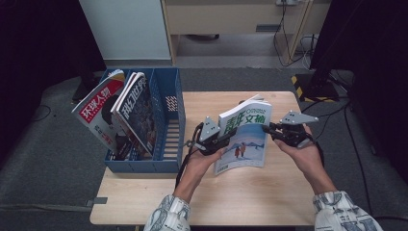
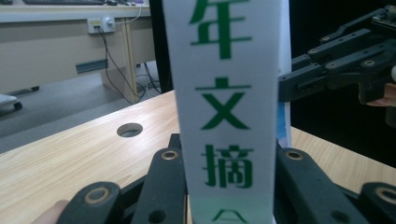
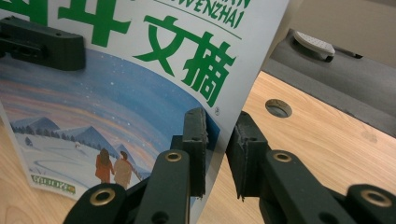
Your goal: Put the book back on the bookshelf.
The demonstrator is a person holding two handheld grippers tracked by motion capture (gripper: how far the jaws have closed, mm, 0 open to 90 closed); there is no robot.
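Observation:
A magazine [image 1: 243, 137] with green Chinese title characters and a snowy cover picture stands tilted over the wooden table [image 1: 250, 192]. My left gripper [image 1: 230, 136] is shut on its left edge; in the left gripper view the white cover [image 2: 224, 93] fills the space between my jaws [image 2: 224, 158]. My right gripper [image 1: 266, 129] is at the magazine's right edge. In the right gripper view its jaws [image 3: 217, 140] straddle the cover's edge [image 3: 116, 93]. One pad touches the cover and a narrow gap shows at the other. The right gripper [image 2: 286, 88] also shows across the magazine.
A blue file rack [image 1: 168, 163] stands at the table's left edge, holding a red-titled magazine [image 1: 98, 110] and a dark one [image 1: 137, 108] in its left slots. A round cable hole [image 2: 129, 129] is in the tabletop. Cables and a desk lie on the floor beyond.

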